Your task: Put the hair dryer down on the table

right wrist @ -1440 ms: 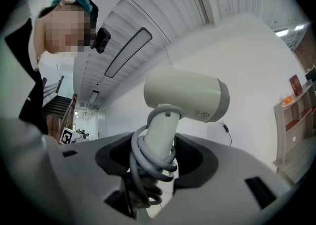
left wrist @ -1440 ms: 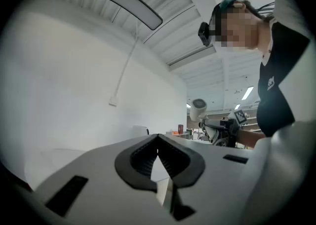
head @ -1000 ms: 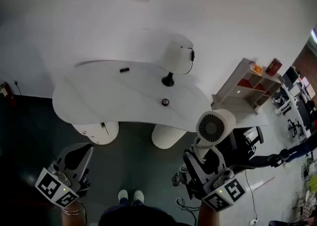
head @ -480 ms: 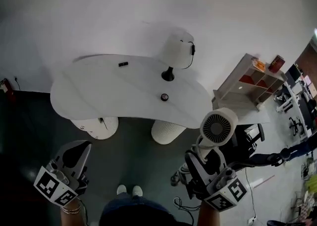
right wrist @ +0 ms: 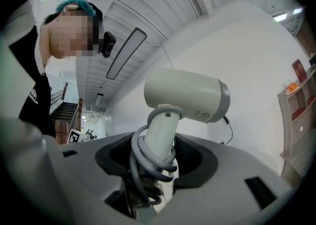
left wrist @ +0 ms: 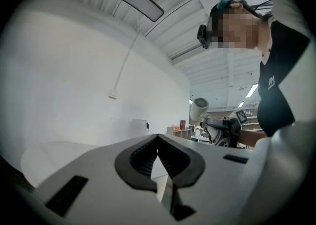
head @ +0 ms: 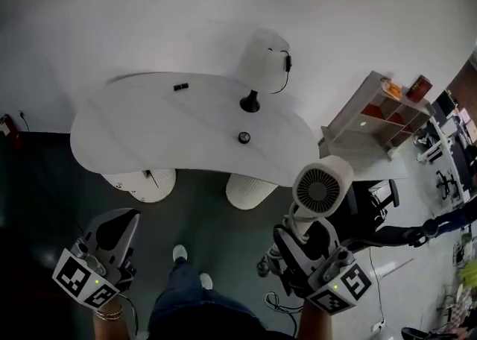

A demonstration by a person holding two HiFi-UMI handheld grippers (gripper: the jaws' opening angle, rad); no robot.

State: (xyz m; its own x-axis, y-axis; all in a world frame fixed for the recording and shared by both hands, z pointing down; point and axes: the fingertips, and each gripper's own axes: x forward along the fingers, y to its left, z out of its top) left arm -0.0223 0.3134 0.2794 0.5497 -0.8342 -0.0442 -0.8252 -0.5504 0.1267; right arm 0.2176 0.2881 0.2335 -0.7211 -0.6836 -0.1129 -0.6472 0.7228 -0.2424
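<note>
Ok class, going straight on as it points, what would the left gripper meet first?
Likely the white table, whose near edge faces the shut, empty left gripper. Its view looks down on the top, so it might instead pass over to the wall.

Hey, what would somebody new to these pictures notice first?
The white hair dryer stands up from the right gripper, which clamps its cord-wrapped handle, just short of the table's near right edge. Beyond it, the curved white table bears a pale rounded object on a black stand near its far edge. The left gripper hangs shut and empty at lower left.
</note>
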